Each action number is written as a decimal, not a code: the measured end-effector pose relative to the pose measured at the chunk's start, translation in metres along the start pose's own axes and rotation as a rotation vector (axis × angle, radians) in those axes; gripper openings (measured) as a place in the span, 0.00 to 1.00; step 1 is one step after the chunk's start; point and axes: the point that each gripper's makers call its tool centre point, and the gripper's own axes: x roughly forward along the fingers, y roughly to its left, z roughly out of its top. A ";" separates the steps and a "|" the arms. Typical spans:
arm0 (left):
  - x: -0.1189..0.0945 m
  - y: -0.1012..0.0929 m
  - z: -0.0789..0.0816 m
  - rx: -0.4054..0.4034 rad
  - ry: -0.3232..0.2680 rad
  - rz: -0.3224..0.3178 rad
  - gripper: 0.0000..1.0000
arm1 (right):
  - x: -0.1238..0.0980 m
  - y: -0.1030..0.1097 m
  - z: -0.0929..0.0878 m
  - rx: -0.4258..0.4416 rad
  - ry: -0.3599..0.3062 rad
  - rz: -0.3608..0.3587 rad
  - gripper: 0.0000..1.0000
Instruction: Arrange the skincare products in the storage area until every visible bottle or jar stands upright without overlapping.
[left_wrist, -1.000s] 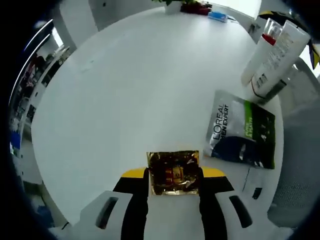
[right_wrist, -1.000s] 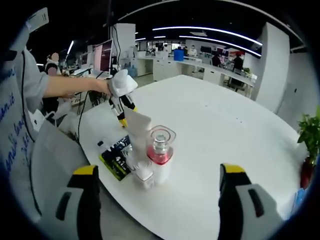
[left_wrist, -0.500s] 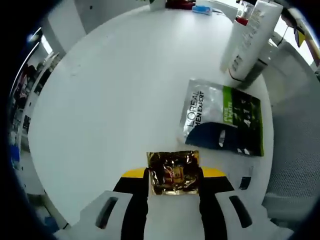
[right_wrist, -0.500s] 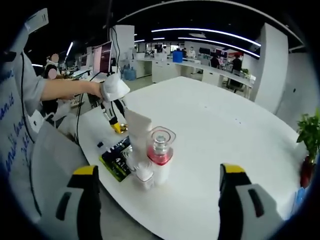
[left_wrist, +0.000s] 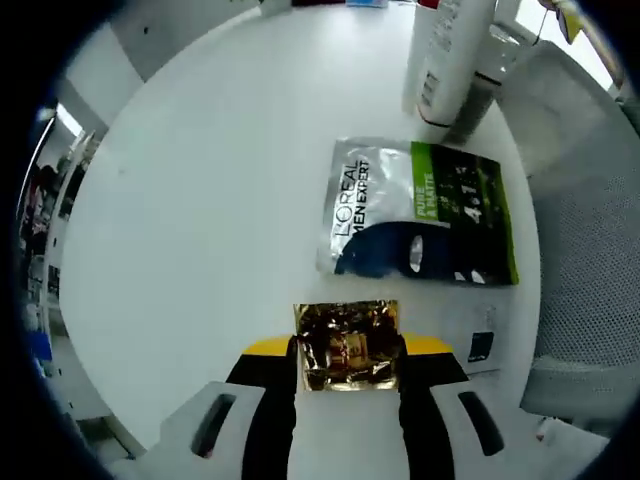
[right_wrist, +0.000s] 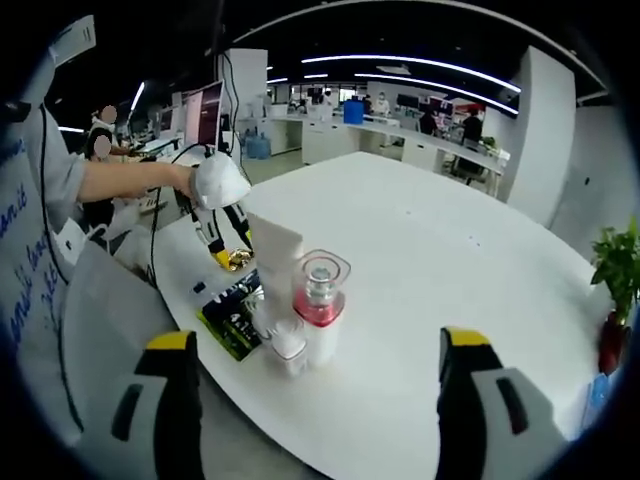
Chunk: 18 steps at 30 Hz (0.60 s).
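Observation:
My left gripper (left_wrist: 347, 352) is shut on a small gold foil sachet (left_wrist: 346, 340), held low over the white round table (left_wrist: 200, 200). Ahead of it a silver, green and black L'Oreal sachet (left_wrist: 415, 215) lies flat. Beyond that stand a white tube (left_wrist: 445, 55) and a darker bottle (left_wrist: 480, 95), upright. In the right gripper view the white tube (right_wrist: 275, 255), a clear-capped pink bottle (right_wrist: 320, 300) and a small clear jar (right_wrist: 285, 345) stand clustered beside the flat sachet (right_wrist: 232, 318). My right gripper (right_wrist: 325, 400) hangs open, short of them. The left gripper (right_wrist: 222, 242) hovers behind, in a gloved hand (right_wrist: 215, 180).
The table edge runs close behind the flat sachet, with a grey mesh chair (left_wrist: 590, 290) beyond it. A small black tag (left_wrist: 481, 347) lies near the edge. A potted plant (right_wrist: 615, 290) stands at the table's far right. A person's sleeve (right_wrist: 40, 200) is at the left.
My left gripper, still holding the gold sachet, has come lower and closer to the flat sachet and the bottles. The right gripper and the bottle cluster have stayed put.

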 end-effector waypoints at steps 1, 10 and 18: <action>0.000 -0.002 0.000 0.001 0.000 -0.005 0.36 | 0.000 0.000 0.000 0.001 -0.002 -0.001 1.00; 0.003 -0.009 0.002 0.045 0.013 -0.016 0.36 | -0.003 0.000 0.000 0.009 -0.009 -0.004 1.00; 0.005 -0.012 0.007 0.083 0.019 -0.025 0.36 | -0.004 -0.001 -0.001 0.012 -0.010 -0.009 1.00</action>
